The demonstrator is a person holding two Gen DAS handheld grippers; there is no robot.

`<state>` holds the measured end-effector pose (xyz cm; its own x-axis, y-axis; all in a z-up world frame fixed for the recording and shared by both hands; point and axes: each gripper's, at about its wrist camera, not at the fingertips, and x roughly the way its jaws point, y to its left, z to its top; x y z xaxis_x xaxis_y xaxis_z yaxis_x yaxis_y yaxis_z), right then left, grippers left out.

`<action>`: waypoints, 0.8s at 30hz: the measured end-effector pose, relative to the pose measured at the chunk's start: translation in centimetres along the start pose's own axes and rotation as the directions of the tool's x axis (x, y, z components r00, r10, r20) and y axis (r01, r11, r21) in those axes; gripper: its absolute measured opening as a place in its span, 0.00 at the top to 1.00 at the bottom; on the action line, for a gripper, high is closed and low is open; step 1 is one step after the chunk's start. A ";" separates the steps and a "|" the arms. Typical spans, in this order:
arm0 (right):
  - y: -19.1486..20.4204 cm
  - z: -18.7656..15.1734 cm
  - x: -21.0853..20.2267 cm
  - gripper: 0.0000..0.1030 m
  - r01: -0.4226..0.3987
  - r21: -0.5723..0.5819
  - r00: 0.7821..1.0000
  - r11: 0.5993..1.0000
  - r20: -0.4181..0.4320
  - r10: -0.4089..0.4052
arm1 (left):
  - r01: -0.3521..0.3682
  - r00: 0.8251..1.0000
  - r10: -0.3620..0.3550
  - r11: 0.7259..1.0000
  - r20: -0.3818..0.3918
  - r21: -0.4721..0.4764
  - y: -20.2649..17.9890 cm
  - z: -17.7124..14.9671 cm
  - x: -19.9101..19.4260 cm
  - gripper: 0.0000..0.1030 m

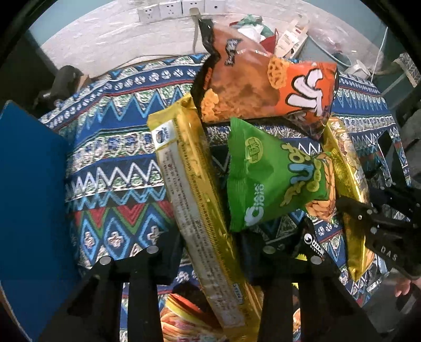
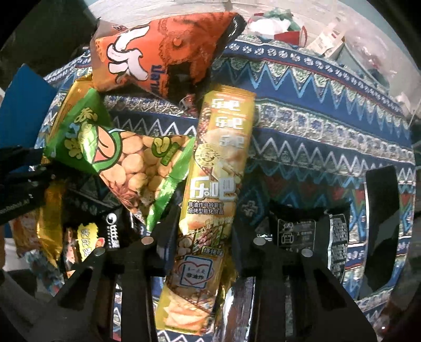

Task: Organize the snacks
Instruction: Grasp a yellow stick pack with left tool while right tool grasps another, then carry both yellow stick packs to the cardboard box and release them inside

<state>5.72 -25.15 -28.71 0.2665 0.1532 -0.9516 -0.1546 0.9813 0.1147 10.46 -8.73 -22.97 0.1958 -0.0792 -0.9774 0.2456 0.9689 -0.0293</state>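
Note:
In the left wrist view my left gripper (image 1: 210,252) is shut on a long yellow snack pack (image 1: 194,200) that runs up between its fingers. A green snack bag (image 1: 276,179) and an orange snack bag (image 1: 265,89) lean against it. My right gripper (image 1: 373,218) shows at the right, on a second yellow pack (image 1: 350,179). In the right wrist view my right gripper (image 2: 202,242) is shut on that long yellow pack (image 2: 218,179), with the green bag (image 2: 123,163) and orange bag (image 2: 158,52) to its left. My left gripper (image 2: 23,184) shows at the left edge.
A patterned blue cloth (image 1: 118,163) covers the table. A blue box wall (image 1: 29,197) stands at the left. More snack packs (image 1: 181,315) lie below the grippers, and a black pack (image 2: 300,231) lies on the cloth. Clutter and wall sockets (image 1: 168,10) are at the back.

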 end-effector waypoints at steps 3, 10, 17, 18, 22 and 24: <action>-0.4 -0.1 -0.6 0.70 0.001 0.011 1.000 1.000 0.008 -0.001 | -0.004 1.000 0.004 1.000 0.016 -0.014 0.6 -0.2 -1.0 0.67; -2.7 -1.1 -3.9 0.71 0.003 0.024 0.999 1.000 0.052 -0.005 | -0.008 0.997 0.007 1.000 0.072 0.002 0.6 -1.6 -3.7 0.69; -1.4 -1.5 -6.6 0.71 0.015 0.009 0.994 1.000 0.105 -0.016 | -0.008 0.991 0.003 0.999 0.132 0.033 -0.1 -3.2 -6.6 0.69; -1.3 -1.5 -6.9 0.71 0.016 0.008 0.994 1.000 0.108 -0.017 | -0.012 0.989 0.007 0.999 0.145 0.039 -0.1 -3.3 -7.1 0.69; -0.9 -1.8 -8.1 0.71 0.006 0.005 0.992 1.000 0.129 -0.007 | -0.016 0.983 0.007 0.999 0.183 0.046 0.2 -3.6 -8.9 0.69; -0.6 -1.9 -8.6 0.71 0.002 0.003 0.991 1.000 0.136 -0.002 | -0.006 0.981 -0.003 0.999 0.192 0.043 0.3 -3.8 -9.7 0.69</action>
<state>1.76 -27.28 -21.13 0.3940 0.1656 -0.9041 -0.1517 0.9819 0.1137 5.04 -6.77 -14.30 0.3738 -0.1255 -0.9190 0.2853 0.9583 -0.0148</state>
